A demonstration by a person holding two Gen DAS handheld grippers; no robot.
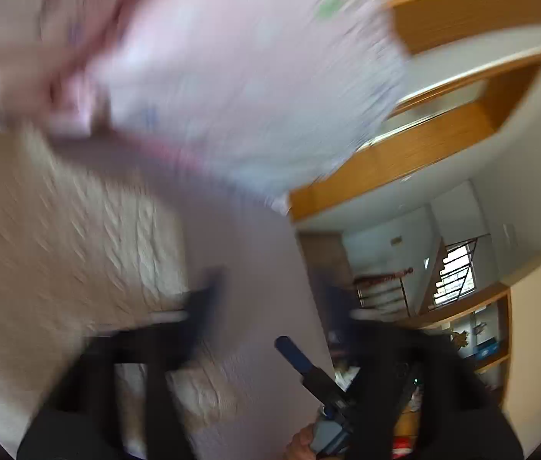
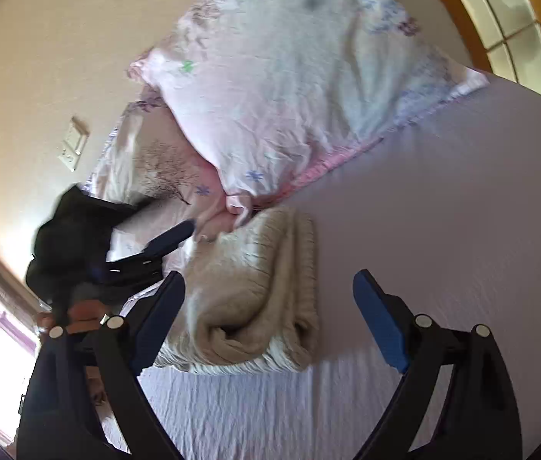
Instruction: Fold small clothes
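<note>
Right claw point(image 2: 270, 318) spread over lengthwise sweater point(image 2: 255, 291)

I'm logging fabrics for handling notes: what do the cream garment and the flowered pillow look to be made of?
Cream garment: probably a chunky wool or acrylic knit, matte and soft; raised cable ribs and thick rolled folds show it. Flowered pillow: likely thin woven cotton or a blend, smooth with a faint sheen; fine creases and a flat printed pattern suggest it. The exact fibre can't be told.

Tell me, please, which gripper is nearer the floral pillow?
Left. The left gripper reaches beside the floral pillow; the right gripper hangs open farther back, over the cream sweater.
</note>
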